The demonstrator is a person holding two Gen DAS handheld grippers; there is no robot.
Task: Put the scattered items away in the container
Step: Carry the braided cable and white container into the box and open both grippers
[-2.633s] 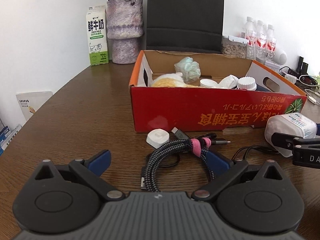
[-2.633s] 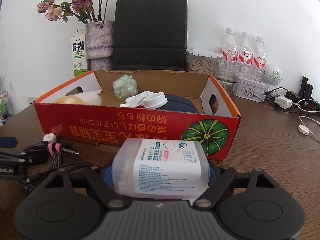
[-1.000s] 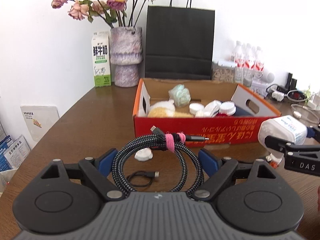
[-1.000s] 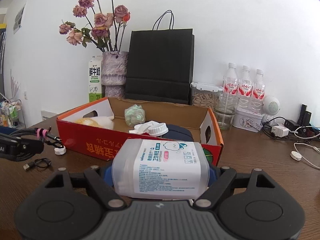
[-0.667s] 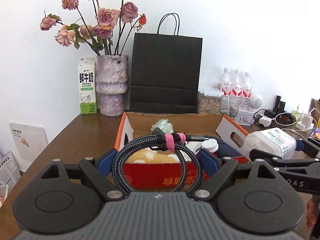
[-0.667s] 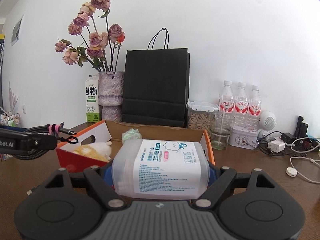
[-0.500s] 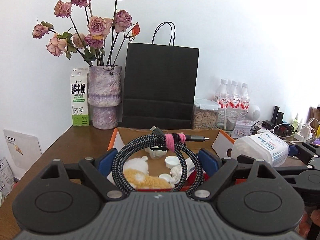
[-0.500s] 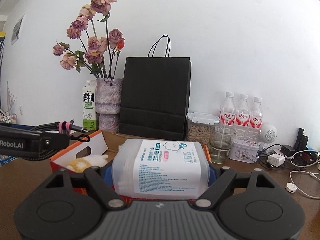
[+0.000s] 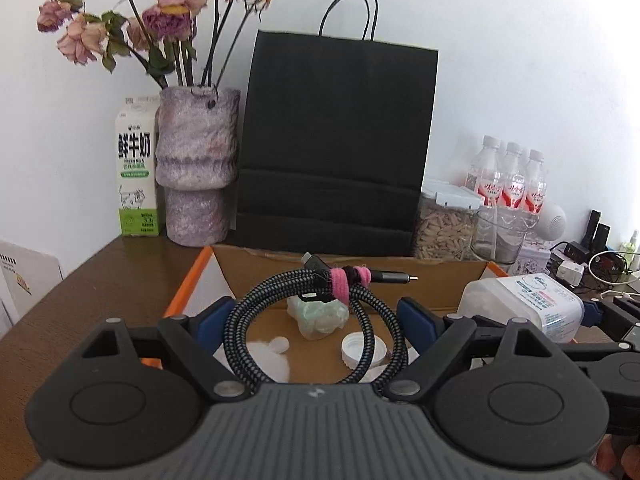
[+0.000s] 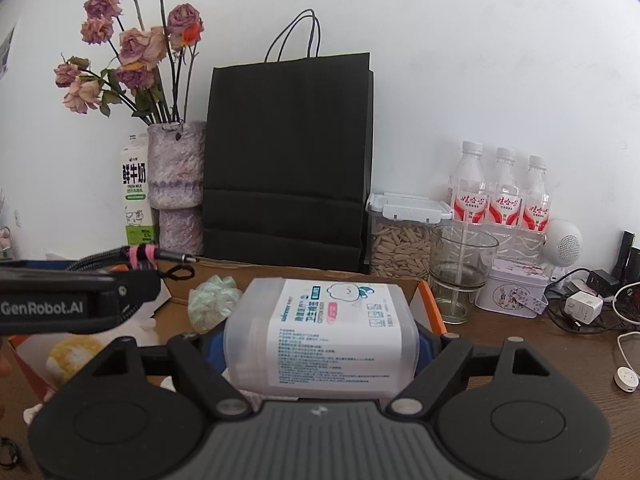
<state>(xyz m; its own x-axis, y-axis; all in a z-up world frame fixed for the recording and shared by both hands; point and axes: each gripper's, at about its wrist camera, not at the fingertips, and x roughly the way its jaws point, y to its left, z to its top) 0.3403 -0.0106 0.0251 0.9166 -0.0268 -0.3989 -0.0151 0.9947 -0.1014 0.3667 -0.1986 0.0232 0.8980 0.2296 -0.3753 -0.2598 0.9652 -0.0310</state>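
both hands level above box [image 9: 440,276]

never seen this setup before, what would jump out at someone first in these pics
Both grippers are loaded: the left gripper holds a coiled braided cable with a pink tie, the right gripper a clear tub of cotton swabs. Both hang over the open orange-rimmed cardboard box. Behind it, against the white wall, stand a tall black paper bag and a vase of dried roses.
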